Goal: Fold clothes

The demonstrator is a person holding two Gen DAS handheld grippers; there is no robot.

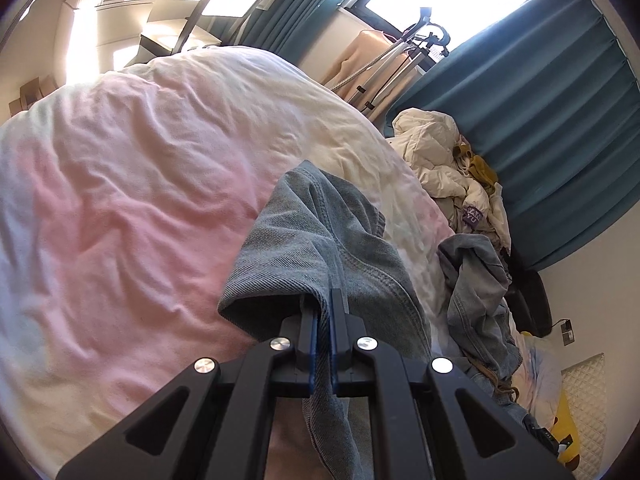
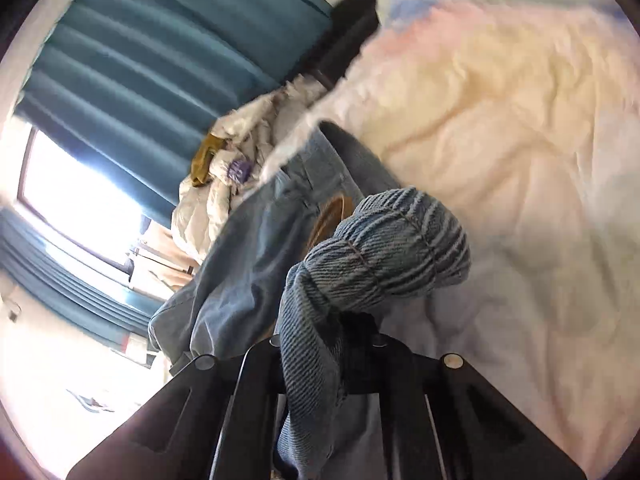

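The left gripper (image 1: 323,312), at the lower centre of the left wrist view, has its two blue-padded fingers pressed together on a hemmed edge of a pair of faded light-blue denim jeans (image 1: 320,248); the cloth bunches over the fingertips and hangs down between the black arms. In the right wrist view the right gripper (image 2: 352,328) sits low in the frame with a puckered, ribbed fold of the same denim (image 2: 396,240) draped over it. Its fingertips are buried under the fabric, yet the cloth held up there suggests they are pinching it. The rest of the jeans trails toward the left of that view, across the edge of a rumpled pink-and-cream quilt (image 2: 500,128) that fills the right side. A crumpled cream puffer jacket (image 1: 440,160) lies against teal pleated curtains (image 1: 560,120) at the right of the left view.

Denim like this is probably heavy and fairly stiff, and it sags and holds creases. Thick seams, hems and the waistband look like the surest places to hold; a thin single layer may slip under the weight.
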